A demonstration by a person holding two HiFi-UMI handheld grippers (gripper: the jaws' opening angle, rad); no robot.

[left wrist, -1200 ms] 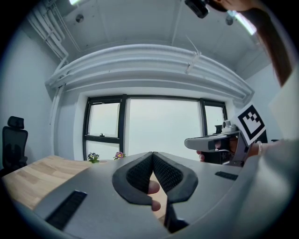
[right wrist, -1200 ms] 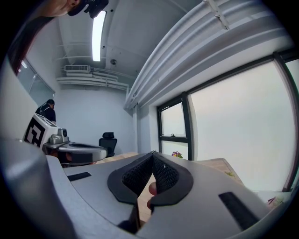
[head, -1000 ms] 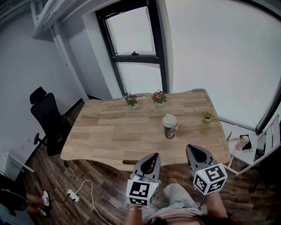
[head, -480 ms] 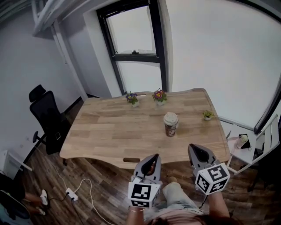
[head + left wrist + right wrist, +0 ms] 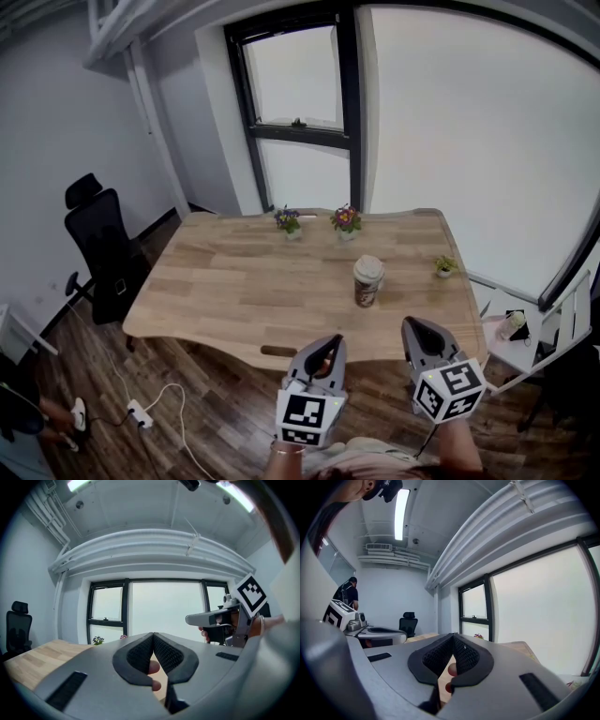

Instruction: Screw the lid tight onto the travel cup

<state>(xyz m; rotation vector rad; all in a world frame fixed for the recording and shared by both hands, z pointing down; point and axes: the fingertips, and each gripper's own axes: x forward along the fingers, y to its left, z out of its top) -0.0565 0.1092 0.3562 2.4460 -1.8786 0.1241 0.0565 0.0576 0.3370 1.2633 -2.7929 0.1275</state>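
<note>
My left tool [image 5: 328, 345] and right tool [image 5: 412, 328] are both pinched closed, holding nothing. One brown, white-lidded travel cup [image 5: 367, 281] stands on the pale wooden table [image 5: 225, 291] at twelve o'clock. Three small potted plants [image 5: 288, 221] [image 5: 346, 219] [image 5: 444, 266] sit beyond it, from ten to three o'clock.

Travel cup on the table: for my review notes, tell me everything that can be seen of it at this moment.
The travel cup stands upright on the wooden table, right of the middle and apart from the small potted plants. Its body looks dark brown with a paler patterned band, too small to make out. A pale, rounded lid sits on top; whether it is screwed tight cannot be told. Only the table touches the cup, and it shows only in the head view.
</note>
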